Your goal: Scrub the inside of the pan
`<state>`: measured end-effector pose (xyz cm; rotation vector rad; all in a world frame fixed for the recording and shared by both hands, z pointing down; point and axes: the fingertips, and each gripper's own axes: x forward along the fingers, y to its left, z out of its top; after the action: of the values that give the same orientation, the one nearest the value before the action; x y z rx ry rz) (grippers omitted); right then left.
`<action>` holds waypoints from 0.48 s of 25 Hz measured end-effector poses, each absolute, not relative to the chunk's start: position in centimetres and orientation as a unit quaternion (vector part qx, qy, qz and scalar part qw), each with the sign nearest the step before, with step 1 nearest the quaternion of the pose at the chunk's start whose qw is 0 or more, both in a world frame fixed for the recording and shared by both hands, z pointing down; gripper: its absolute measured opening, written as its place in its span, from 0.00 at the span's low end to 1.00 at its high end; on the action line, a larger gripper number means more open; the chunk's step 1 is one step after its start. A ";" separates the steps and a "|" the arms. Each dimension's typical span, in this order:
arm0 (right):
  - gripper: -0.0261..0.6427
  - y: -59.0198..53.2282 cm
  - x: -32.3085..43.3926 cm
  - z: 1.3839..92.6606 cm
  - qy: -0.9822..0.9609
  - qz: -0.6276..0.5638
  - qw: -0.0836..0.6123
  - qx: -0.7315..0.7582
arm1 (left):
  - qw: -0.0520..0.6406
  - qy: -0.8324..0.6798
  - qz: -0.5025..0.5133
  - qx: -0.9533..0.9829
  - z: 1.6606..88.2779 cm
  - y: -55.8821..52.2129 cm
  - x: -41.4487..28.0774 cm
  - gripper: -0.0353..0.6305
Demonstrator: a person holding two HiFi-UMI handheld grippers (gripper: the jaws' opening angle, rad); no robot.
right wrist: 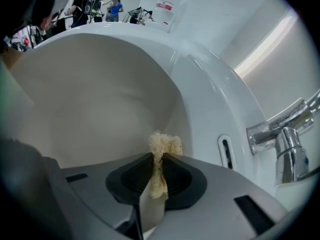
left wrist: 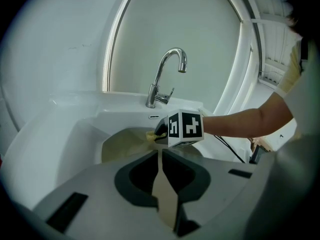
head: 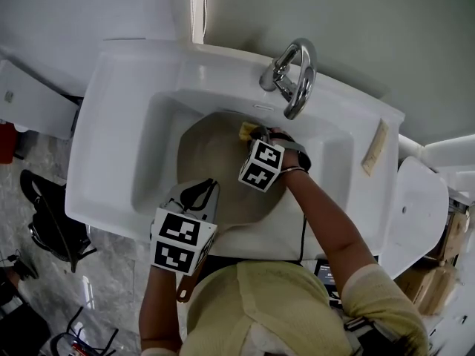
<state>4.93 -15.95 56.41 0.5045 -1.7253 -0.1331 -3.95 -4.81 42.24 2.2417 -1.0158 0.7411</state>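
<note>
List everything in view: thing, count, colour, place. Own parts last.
Sink: one, white, middle of head view.
Faucet: one, chrome, sink's back rim.
Pan: one, beige inside, in the sink.
Pan handle: one, brown, sticking out toward the person.
Scrub pad: one, pale yellow, at the pan's far side.
Strip: one, tan, sink's right ledge.
Bag: one, black, floor at left.
Left gripper: one, grey, jaws shut on pan handle.
Right gripper: one, grey, jaws shut on scrub pad.
Right arm: one, bare forearm, reaching over the sink.

One sink (head: pixel 119 124), one tap (head: pixel 293 76), one pan (head: pixel 215 169), seemingly one scrub pad (head: pixel 246 130), two tongs (left wrist: pixel 160 151) (right wrist: pixel 159 156)
</note>
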 end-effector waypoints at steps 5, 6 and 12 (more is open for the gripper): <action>0.15 -15.6 5.3 57.6 -0.738 -0.042 0.640 0.208 | 0.281 -0.378 0.279 0.837 42.2 -4.8 -3.9 0.16; 0.15 -15.5 5.4 57.8 -0.737 -0.035 0.643 0.204 | 0.281 -0.379 0.279 0.836 42.2 -4.8 -3.9 0.16; 0.15 -13.8 6.0 58.9 -0.732 0.008 0.661 0.167 | 0.285 -0.379 0.282 0.834 42.4 -4.4 -3.9 0.16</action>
<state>5.97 -13.76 58.91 0.3772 -1.6557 0.0190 -3.92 -4.44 42.42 2.2312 -1.0143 0.7542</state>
